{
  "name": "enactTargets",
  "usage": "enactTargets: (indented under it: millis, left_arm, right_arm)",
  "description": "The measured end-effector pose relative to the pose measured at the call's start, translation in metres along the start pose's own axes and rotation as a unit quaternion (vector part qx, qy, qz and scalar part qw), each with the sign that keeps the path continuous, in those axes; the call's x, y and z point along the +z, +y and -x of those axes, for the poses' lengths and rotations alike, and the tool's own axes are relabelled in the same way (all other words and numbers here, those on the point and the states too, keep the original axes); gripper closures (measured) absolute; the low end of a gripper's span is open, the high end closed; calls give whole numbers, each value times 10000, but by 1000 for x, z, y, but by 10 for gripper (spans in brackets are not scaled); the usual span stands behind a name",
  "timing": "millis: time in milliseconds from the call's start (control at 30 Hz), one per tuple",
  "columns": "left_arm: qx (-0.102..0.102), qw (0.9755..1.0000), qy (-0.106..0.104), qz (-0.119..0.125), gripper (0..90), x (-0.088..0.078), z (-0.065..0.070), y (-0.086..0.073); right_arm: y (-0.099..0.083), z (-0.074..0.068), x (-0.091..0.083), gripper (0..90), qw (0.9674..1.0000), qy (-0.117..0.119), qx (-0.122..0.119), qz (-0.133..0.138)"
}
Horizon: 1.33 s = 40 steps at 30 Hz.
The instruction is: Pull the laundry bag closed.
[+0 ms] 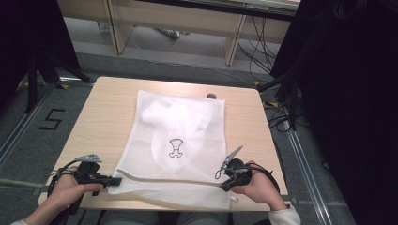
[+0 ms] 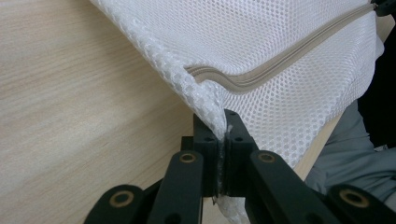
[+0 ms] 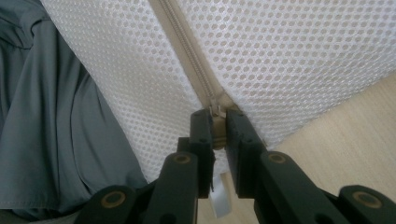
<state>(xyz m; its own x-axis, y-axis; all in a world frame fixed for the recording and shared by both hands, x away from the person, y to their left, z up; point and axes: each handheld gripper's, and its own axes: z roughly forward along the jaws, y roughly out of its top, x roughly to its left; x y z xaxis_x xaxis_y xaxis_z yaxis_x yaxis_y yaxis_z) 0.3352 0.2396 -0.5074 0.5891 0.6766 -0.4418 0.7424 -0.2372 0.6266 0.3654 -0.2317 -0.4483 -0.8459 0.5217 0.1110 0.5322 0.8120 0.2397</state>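
Tools (image 2: 223, 128) (image 3: 219, 122) clenched on mesh bag (image 1: 176, 140) (pale garment inside), zipper (image 3: 187, 51) end.

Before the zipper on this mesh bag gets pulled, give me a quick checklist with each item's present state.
1. Left gripper clamped on the mesh bag corner: ok.
2. Right gripper shut on the zipper pull: ok.
3. Zipper shut along its length: ok in both gripper views.
4. Bag lying flat on the table: mostly ok; its near edge hangs over the table edge.
5. Contents settled: a white item shows through the mesh, what it is cannot tell.
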Motion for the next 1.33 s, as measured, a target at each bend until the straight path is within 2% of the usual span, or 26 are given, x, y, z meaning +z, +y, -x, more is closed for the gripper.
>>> enactTargets:
  millis: [33,67,100,167,200,300,433,467,633,700,733,767,800,833,867,900,933,967,1033,1067,1100,1133,1167,1200,1300,1333]
  left_arm:
    - [4,10000,13,-9,857,0,0,0]
    - [4,10000,13,-9,857,0,0,0]
    - [28,10000,9,-71,857,-1,-1,0]
    - [28,9999,42,-91,857,-1,-1,0]
    - [20,9999,-38,-129,857,-1,-1,1]
    - [43,9999,-25,-140,857,-1,-1,1]
    - [55,9999,-25,-161,857,-1,-1,0]
    - [42,9999,-31,-164,857,0,-1,0]
    - [52,9999,6,-112,853,1,0,-1]
    - [140,9997,-46,-216,848,1,-1,-1]
    - [247,9995,60,-204,821,0,0,-2]
    - [302,9994,60,-174,787,-1,-1,-2]
    - [339,9993,110,-91,742,-3,-1,-2]
    - [390,9991,173,11,683,-5,-2,-2]
    - [390,9991,173,11,618,-5,-2,-2]
    - [479,9984,267,140,554,-7,-2,-1]
    - [636,9962,455,391,500,-11,-3,0]
    - [636,9962,455,391,457,-11,-3,0]
    - [701,9943,522,603,427,-14,-4,0]
    - [724,9938,539,645,379,-15,-5,1]
    - [743,9935,550,661,364,-15,-5,1]
    - [812,9923,586,728,349,-15,-4,2]
    - [860,9919,580,729,335,-15,-4,3]
    - [884,9914,578,773,323,-14,-3,3]
    - [910,9911,584,778,318,-14,-3,3]
    - [928,9908,589,790,314,-14,-3,3]
  right_arm:
    - [0,2,2,820,9999,-22,-99,-19]
    - [0,2,2,820,9999,-22,-99,-19]
    - [-2,2,3,822,9999,-112,49,-114]
    - [-3,3,5,821,9999,-63,47,-116]
    - [-7,5,5,821,9998,42,176,-73]
    - [-6,5,6,821,9998,-7,200,-95]
    - [-7,5,8,821,9997,54,203,-131]
    - [-7,8,8,821,9998,-35,40,-170]
    - [-7,8,9,819,9998,-16,87,-171]
    - [-8,8,9,814,9998,-16,95,-144]
    - [-9,9,10,792,9999,-21,49,-119]
    - [-10,8,10,760,9999,-88,99,-89]
    - [-12,9,11,727,9999,-65,113,51]
    - [-14,7,10,695,9993,10,304,205]
    - [-14,7,10,695,9993,10,304,205]
    - [-19,8,7,617,9969,-43,528,579]
    - [-21,9,5,581,9936,-140,724,850]
    - [-21,9,5,581,9936,-140,724,850]
    - [-25,13,1,553,9849,-355,1052,1329]
    - [-29,17,-1,514,9745,-507,1274,1774]
    - [-31,18,-4,515,9703,-519,1423,1885]
    - [-32,20,-2,511,9649,-518,1482,2106]
    - [-34,21,-4,500,9658,-522,1480,2062]
    - [-33,21,0,495,9611,-533,1542,2230]
    - [-33,21,0,495,9638,-591,1531,2100]
    - [-33,22,4,493,9609,-717,1456,2245]
